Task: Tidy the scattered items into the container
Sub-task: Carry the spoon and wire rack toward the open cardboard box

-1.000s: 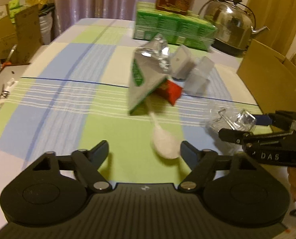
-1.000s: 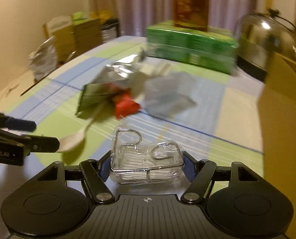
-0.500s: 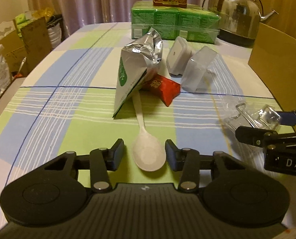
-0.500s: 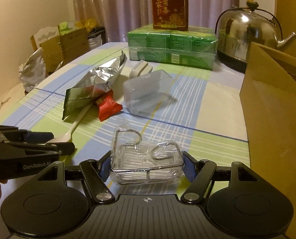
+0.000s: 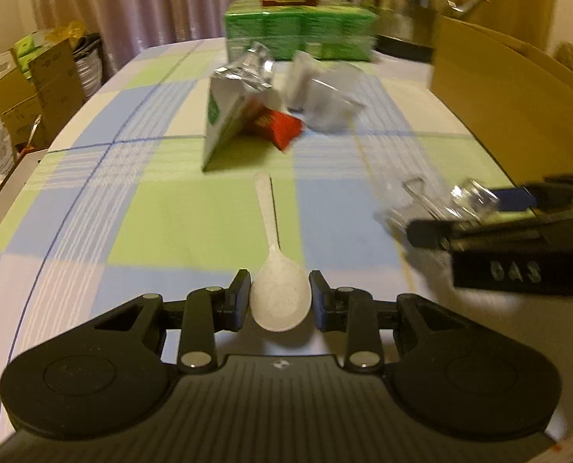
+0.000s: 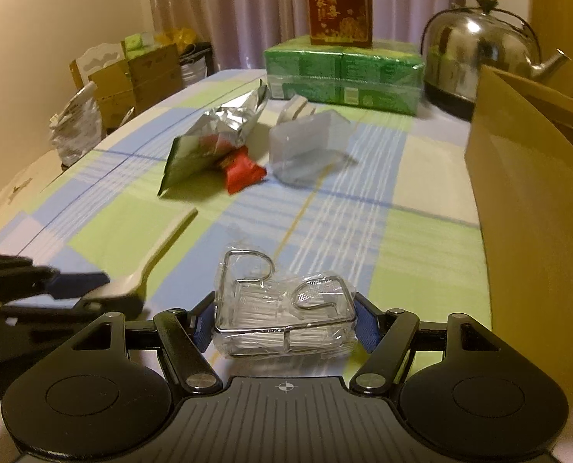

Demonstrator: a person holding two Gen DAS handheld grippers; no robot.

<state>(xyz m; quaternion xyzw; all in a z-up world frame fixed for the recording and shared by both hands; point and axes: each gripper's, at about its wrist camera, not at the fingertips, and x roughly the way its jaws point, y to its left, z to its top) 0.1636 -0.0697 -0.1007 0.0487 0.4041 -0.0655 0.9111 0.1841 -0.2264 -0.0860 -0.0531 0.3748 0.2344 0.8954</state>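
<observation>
While both tools grip items: scene below.
Spoon: white plastic spoon (image 5: pixel 279 296), bowl clamped between left tool (image 5: pixel 279 301) fingers, handle pointing away over the table (image 5: pixel 193 227); whether the bowl is lifted or touching, cannot tell.
Hook pack: clear-wrapped wire hooks (image 6: pixel 284 314), pinched between right tool (image 6: pixel 284 326) fingers, low over the table near its right edge.
Left tool state: clenched on spoon bowl, pads touching both sides.
Right tool state: clenched on hook pack.
Container: brown cardboard box (image 6: pixel 533 208) at right, open top, wall just beside right tool; nothing between pack and box wall.
Loose items ahead: foil pouch (image 6: pixel 213 139) with green print, red packet (image 6: pixel 244 169) partly under it, clear plastic box (image 6: pixel 305 146) beside, small white case (image 6: pixel 296 108) behind; all clustered mid-table, well apart from both tools.
Back of table: green wrapped cartons (image 6: pixel 344 75), red printed box (image 6: pixel 338 4) on top, steel kettle (image 6: pixel 479 50) to the right, behind container.
Off table left: cardboard boxes (image 6: pixel 132 77), crumpled bag (image 6: pixel 78 127).
Blur: left view smeared, far items soft.
</observation>
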